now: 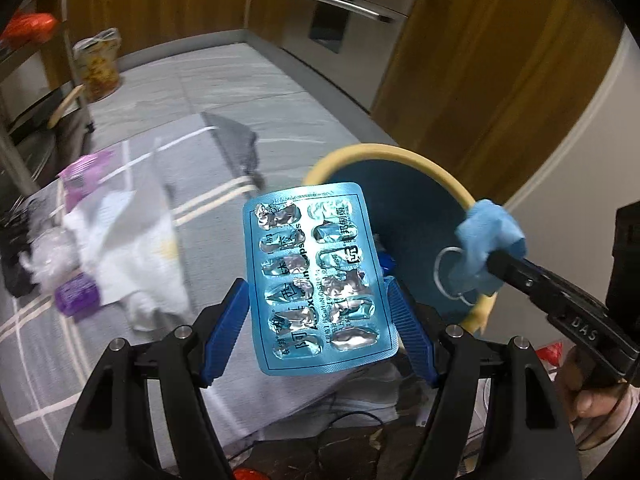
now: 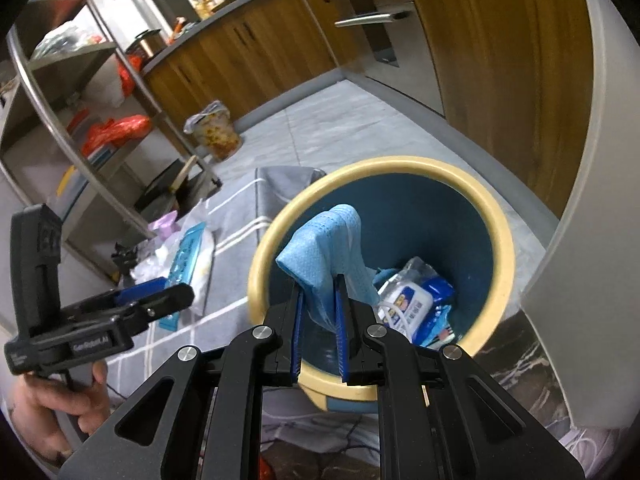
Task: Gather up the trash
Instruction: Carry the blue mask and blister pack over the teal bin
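Two claws are loaded at once. The left claw (image 1: 318,304) holds a spent blue blister pack (image 1: 318,276) flat between its widely spread blue fingers (image 1: 226,332), foil pockets all crushed, filling the middle of the left wrist view. The right claw (image 2: 318,314) is pinched narrow on a crumpled blue face mask (image 2: 328,248) (its white ear loop dangles in the left wrist view), and the mask hangs above the near rim of the bin (image 2: 506,240), a blue tub with a cream lip at centre right of the right wrist view.

Inside the bin, at lower right of its floor, a wet-wipes packet (image 2: 416,300) and some clear wrapping already lie, so part of the collecting looks done. The mask seems one release away from joining them; the blister pack sits just left of the bin's mouth and needs carrying over it.

Further out, in the left half of the left wrist view, more litter waits on the grey striped cloth (image 1: 120,360): white crumpled tissues (image 1: 128,256), a purple wrapper (image 1: 82,180) and a small purple packet (image 1: 76,294). By my reckoning the job is somewhere midway.
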`<state>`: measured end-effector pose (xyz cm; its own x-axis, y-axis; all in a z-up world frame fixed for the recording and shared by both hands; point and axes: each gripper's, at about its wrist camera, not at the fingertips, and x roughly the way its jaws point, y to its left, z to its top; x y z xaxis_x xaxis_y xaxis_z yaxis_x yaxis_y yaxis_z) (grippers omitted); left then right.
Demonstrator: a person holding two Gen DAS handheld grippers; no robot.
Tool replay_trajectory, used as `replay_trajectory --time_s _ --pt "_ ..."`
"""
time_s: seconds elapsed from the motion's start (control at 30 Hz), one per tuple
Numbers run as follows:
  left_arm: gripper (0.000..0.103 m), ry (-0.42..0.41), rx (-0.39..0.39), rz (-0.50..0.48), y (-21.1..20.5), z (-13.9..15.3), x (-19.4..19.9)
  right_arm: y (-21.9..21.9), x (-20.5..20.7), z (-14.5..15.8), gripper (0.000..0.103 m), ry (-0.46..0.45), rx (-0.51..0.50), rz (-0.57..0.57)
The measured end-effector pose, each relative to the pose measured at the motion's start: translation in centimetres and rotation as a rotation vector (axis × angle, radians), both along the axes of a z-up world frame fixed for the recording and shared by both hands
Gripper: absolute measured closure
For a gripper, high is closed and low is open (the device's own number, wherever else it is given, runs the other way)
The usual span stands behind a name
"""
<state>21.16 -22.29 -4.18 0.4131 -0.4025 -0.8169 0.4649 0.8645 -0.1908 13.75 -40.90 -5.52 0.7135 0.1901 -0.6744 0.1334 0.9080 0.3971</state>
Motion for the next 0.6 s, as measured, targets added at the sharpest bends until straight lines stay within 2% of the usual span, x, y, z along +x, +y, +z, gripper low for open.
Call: replay_trajectory --time_s 0.23,0.4,0.6 --pt "0.033 -0.018 0.007 -0.058 -2.9 -1.1 0.1 -1.1 0.0 -0.7 0.088 0.021 0.021 -0.034" --pt "0.033 -0.066 0.057 -0.11 -4.8 -1.9 0.0 -1.3 0.0 -1.0 0.088 0.033 0.027 -0.046" --pt "0.033 -0.095 0.079 -0.157 -6.4 -2.4 0.2 -1.7 0.2 -1.5 0.088 0.057 0.027 -0.058"
